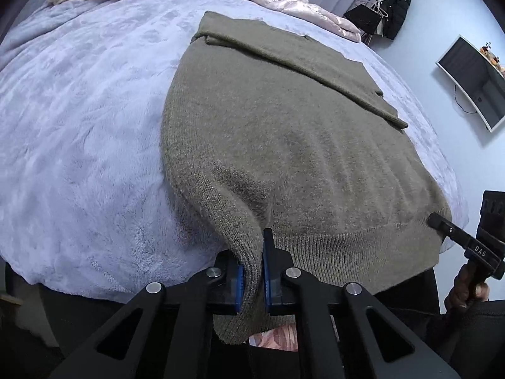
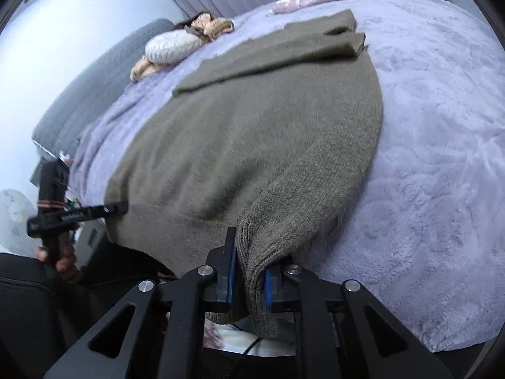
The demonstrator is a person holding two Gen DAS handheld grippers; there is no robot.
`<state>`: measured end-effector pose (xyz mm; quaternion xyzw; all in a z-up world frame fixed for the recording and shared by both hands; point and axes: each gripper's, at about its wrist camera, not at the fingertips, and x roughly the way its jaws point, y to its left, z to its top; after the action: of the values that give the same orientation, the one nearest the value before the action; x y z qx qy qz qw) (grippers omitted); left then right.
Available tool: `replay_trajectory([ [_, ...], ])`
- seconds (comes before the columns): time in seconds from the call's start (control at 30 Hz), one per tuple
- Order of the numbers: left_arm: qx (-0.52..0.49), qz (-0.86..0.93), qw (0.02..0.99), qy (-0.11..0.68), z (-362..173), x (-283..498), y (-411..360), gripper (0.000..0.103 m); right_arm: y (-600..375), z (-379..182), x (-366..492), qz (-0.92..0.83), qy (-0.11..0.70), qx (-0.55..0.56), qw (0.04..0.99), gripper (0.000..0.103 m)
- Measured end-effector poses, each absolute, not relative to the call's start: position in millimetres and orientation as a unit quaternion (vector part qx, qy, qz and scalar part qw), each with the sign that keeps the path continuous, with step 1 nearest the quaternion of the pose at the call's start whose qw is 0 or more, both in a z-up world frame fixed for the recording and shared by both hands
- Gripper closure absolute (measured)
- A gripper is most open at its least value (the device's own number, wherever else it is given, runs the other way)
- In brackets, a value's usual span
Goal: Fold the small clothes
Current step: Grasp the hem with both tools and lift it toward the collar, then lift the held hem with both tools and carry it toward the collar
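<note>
From the left wrist, the left gripper [image 1: 252,271] is pinching the near left hem corner of the olive sweater [image 1: 284,132], which is lying flat on the lilac blanket [image 1: 79,126] with sleeves folded across the far end; the right gripper [image 1: 434,219] is reaching the opposite corner. From the right wrist, the right gripper [image 2: 249,271] is clamping the right hem corner of the sweater [image 2: 252,120]; both corners are probably being held so the hem can be carried forward evenly.
</note>
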<state>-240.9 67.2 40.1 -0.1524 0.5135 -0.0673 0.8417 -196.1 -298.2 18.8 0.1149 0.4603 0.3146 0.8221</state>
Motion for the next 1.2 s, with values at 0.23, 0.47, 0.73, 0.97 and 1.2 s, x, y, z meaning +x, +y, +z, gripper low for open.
replay_trajectory([
  [0.23, -0.134, -0.078, 0.873, 0.462, 80.8, -230.0, 68.5, 0.092, -299.8, 54.6, -193.0, 0.327, 0.420, 0.098, 0.841, 0.089],
  [0.47, -0.142, -0.087, 0.894, 0.416, 109.6, -216.2, 75.8, 0.092, -308.7, 86.9, -180.9, 0.327, 0.386, 0.103, 0.856, 0.089],
  [0.73, -0.181, -0.084, 0.896, 0.397, 124.4, -180.5, 83.1, 0.092, -312.3, 117.9, -145.2, 0.301, 0.356, 0.123, 0.876, 0.089],
  [0.97, -0.181, -0.072, 0.901, 0.387, 134.4, -154.1, 85.2, 0.092, -304.5, 136.6, -118.5, 0.277, 0.349, 0.119, 0.887, 0.090],
  [1.2, -0.187, -0.063, 0.902, 0.385, 141.4, -125.0, 86.5, 0.092, -292.7, 147.5, -95.4, 0.259, 0.354, 0.101, 0.893, 0.090],
])
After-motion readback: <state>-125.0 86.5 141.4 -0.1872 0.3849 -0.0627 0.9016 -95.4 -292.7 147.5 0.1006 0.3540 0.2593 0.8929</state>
